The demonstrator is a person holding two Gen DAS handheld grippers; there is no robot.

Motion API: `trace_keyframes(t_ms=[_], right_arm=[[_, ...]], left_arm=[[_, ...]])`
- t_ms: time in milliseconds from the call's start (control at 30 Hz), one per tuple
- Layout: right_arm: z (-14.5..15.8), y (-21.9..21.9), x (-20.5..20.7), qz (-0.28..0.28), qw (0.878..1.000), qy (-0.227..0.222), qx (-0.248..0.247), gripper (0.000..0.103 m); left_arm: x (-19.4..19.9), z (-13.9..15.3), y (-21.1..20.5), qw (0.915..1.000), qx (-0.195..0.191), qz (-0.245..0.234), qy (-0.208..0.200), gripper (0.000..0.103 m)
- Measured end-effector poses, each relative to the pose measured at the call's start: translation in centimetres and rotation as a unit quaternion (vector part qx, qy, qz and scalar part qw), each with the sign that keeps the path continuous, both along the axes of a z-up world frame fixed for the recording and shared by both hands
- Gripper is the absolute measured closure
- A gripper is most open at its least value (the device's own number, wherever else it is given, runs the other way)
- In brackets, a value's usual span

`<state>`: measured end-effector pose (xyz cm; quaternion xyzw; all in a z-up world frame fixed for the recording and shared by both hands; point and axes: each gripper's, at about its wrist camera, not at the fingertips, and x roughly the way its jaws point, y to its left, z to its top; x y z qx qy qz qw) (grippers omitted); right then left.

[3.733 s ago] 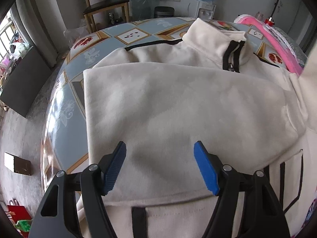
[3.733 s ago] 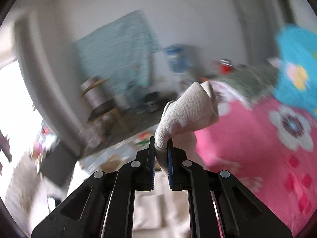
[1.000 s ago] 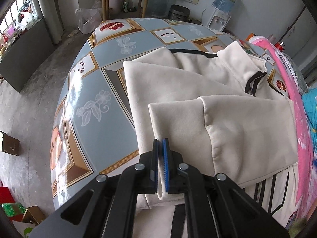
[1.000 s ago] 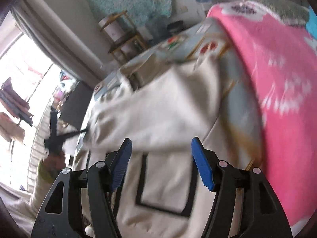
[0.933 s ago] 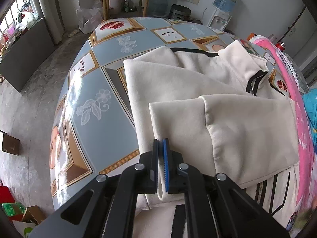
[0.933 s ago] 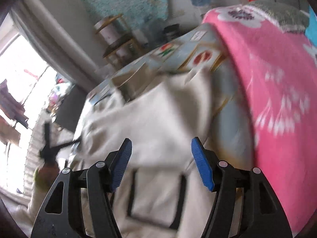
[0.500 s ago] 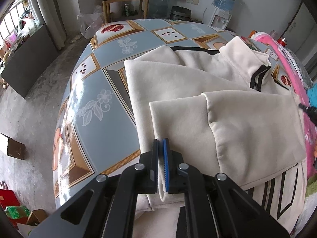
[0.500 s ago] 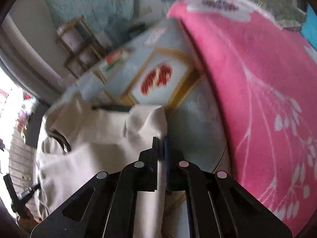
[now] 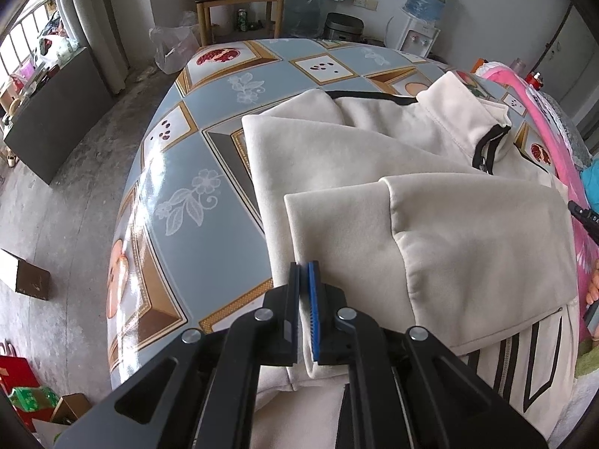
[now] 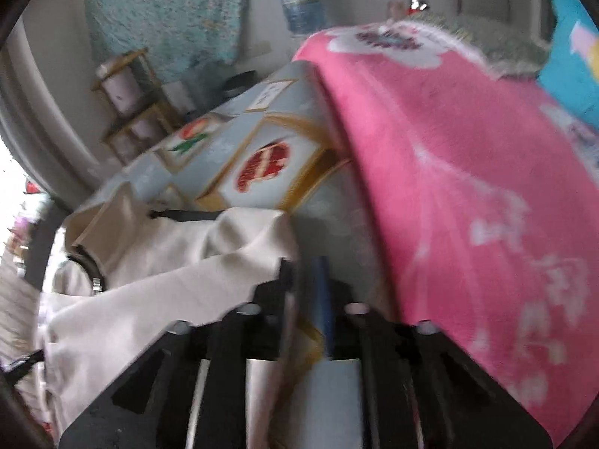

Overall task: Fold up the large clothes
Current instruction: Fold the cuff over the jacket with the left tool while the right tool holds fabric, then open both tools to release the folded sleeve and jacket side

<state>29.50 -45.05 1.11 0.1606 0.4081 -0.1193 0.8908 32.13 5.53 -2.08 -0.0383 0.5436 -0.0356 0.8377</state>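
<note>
So the left gripper point(image 9: 304, 280) hasn't budged, still clamped on the jacket point(image 9: 430, 194) cuff. The right gripper point(image 10: 305, 280), pinched tight a moment ago, has just been opening; it's slightly apart beside the jacket's edge, with only the table point(image 10: 262, 164) visible between its jaws.

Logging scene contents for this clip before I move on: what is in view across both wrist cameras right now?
Jacket: one, cream with black trim and zip, spread on the table, a sleeve folded across its front.
Table: one, blue-grey cloth with gold-framed fruit and flower tiles, under the jacket.
Blanket: one, pink with white flowers, right of the table.
Chair: one, wooden with dark seat, beyond the table's far end.
Water dispenser: one, white with blue bottle, by the far wall.
Cardboard box: one, brown, on the floor at left.
Left gripper: black with blue pads, shut on the jacket's folded sleeve edge.
Right gripper: black, blurred, jaws just opening, slightly apart at the jacket's right edge; nothing clearly between them.
</note>
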Motion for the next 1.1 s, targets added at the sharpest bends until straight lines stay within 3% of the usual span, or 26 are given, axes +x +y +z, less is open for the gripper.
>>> trace_keyframes(t_ms=[167, 367, 433, 533, 600, 700, 867, 1100], right_arm=[[3.3, 2.0, -3.3, 0.043, 0.998, -0.035, -0.028, 0.055], [2.5, 7.8, -6.4, 0.15, 0.989, -0.007, -0.018, 0.055], [2.0, 9.4, -6.9, 0.176, 0.984, 0.001, -0.016, 0.055], [0.5, 12.2, -7.2, 0.207, 0.977, 0.018, -0.042, 0.055], [-1.2, 12.9, -6.9, 0.21, 0.974, 0.047, -0.069, 0.055], [-2.3, 12.1, -7.0, 0.203, 0.976, 0.06, -0.058, 0.053], [-1.4, 10.9, -8.1, 0.168, 0.98, 0.097, -0.051, 0.053], [1.8, 12.1, -11.7, 0.156, 0.986, 0.061, -0.013, 0.049]], left_arm=[[-0.3, 0.5, 0.7, 0.9999, 0.01, 0.007, -0.007, 0.096], [-1.3, 2.6, 2.6, 0.9976, -0.028, 0.041, -0.049, 0.094], [-1.7, 3.4, 1.9, 0.9969, -0.037, 0.024, -0.065, 0.093], [-2.1, 3.4, -0.5, 0.9972, -0.04, -0.018, -0.061, 0.081], [-2.1, 2.3, -2.0, 0.9979, -0.027, -0.046, -0.038, 0.064], [-2.0, -0.3, -3.2, 0.9988, 0.016, -0.047, -0.004, 0.063], [-2.9, 0.6, -2.3, 0.9993, -0.004, -0.032, -0.02, 0.063], [-4.8, 2.0, -2.5, 0.9988, -0.002, -0.034, -0.035, 0.051]])
